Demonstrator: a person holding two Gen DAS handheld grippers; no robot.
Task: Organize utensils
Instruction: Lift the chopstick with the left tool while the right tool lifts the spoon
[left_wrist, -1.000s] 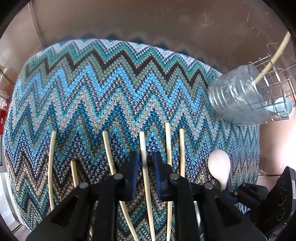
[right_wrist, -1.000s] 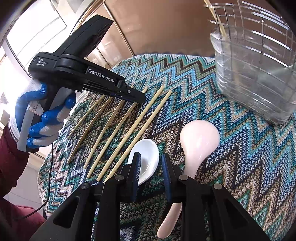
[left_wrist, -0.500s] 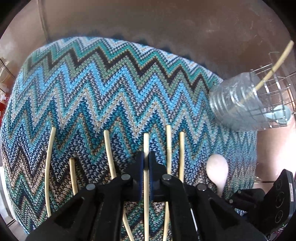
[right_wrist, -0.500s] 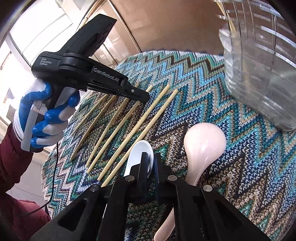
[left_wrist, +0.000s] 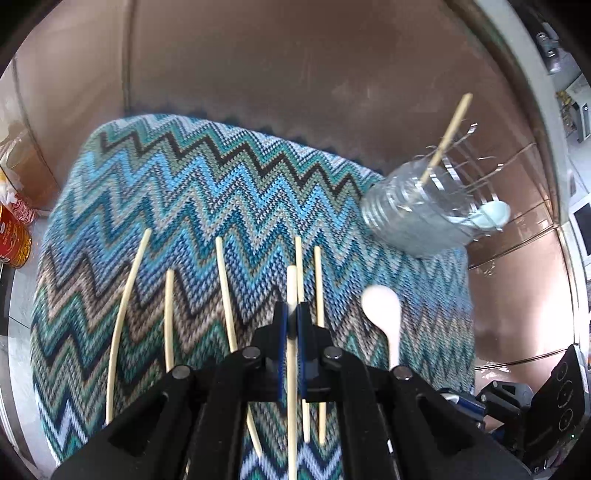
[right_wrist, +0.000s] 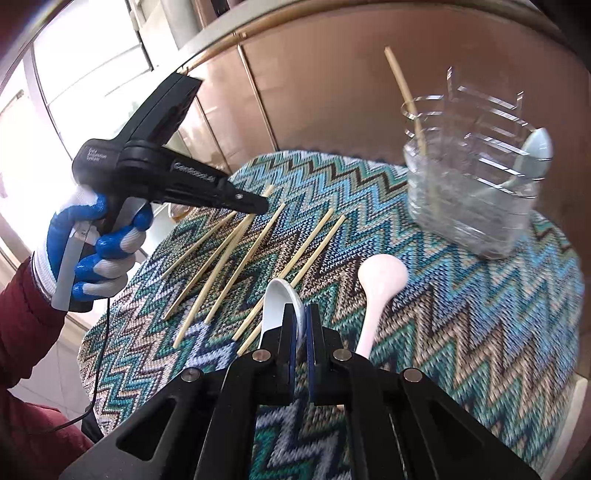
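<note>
In the left view, the left tool (left_wrist: 292, 316) is pinched shut on a thin, light chopstick (left_wrist: 291, 288), well apart from the clear holder (left_wrist: 417, 218); held mid-stick it may tip. In the right view, the right tool (right_wrist: 301, 325) is clamped shut on the white spoon (right_wrist: 279, 301)'s rim, near that holder (right_wrist: 476, 206); it looks smooth, slippery and easy to break.

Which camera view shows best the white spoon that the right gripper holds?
The right wrist view: the white spoon stands clearly between the shut right gripper, bowl visible. In the left wrist view, only a small white sliver shows at the lower right, beside the black gripper body there.
</note>
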